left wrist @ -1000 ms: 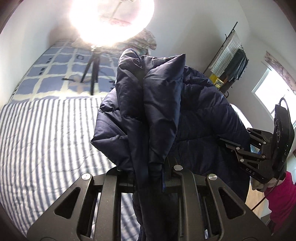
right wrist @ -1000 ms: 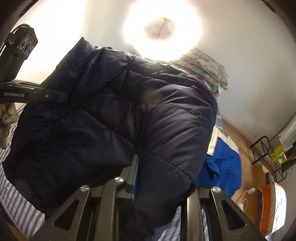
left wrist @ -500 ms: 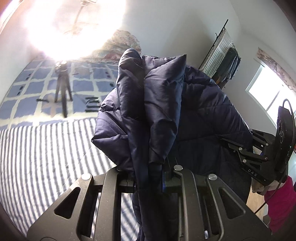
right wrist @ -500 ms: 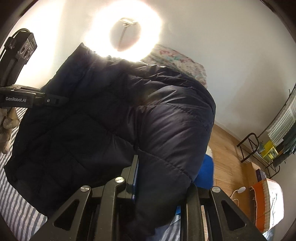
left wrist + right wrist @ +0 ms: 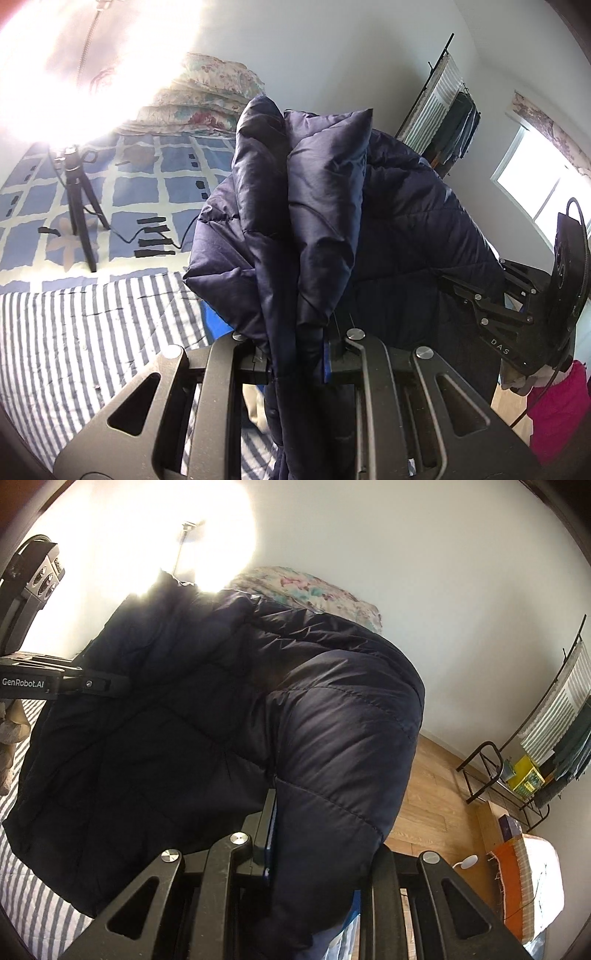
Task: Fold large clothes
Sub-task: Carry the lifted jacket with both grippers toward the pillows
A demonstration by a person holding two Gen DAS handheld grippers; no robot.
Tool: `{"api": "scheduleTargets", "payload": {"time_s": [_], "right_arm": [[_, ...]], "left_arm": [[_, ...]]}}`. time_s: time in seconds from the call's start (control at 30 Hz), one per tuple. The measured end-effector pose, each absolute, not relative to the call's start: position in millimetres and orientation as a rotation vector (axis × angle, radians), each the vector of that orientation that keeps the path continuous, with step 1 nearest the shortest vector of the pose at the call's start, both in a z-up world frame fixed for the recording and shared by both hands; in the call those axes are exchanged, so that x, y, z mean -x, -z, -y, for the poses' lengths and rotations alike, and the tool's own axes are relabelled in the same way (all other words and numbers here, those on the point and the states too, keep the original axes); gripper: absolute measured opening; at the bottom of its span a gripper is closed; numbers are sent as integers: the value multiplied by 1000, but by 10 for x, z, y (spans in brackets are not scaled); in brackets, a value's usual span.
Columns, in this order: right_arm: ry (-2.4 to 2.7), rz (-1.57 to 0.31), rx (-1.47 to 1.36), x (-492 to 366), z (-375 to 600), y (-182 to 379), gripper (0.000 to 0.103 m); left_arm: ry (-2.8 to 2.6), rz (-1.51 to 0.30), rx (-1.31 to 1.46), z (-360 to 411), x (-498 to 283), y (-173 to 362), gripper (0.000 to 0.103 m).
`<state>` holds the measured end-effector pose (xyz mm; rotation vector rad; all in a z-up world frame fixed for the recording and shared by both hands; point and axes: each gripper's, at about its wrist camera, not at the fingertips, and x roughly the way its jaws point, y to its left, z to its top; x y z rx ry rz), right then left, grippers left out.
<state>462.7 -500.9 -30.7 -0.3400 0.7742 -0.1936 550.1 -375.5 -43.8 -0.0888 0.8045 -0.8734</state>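
A dark navy quilted puffer jacket (image 5: 317,206) hangs in the air between both grippers, above a striped bed sheet (image 5: 74,332). My left gripper (image 5: 297,354) is shut on a bunched fold of the jacket. My right gripper (image 5: 317,849) is shut on a thick padded part of the same jacket (image 5: 207,731). The right gripper also shows at the right of the left wrist view (image 5: 517,314), and the left gripper at the left of the right wrist view (image 5: 55,683). The jacket hides most of the bed below.
A tripod with a bright ring light (image 5: 79,206) stands on a blue checked quilt (image 5: 155,184). A folded floral duvet (image 5: 207,99) lies by the wall. A clothes rack (image 5: 546,738) stands on the wooden floor (image 5: 432,797).
Both grippers have swung with the jacket, so the ring light has shifted left in both views. The grips on the jacket have not changed.
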Motion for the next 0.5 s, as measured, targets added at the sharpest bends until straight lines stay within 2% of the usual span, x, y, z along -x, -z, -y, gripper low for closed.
{"api": "scheduleTargets", "payload": {"time_s": [0.5], "right_arm": [[174, -830, 314, -4999, 5176, 618, 20]], "left_arm": [[853, -899, 97, 3992, -5871, 893, 16]]}}
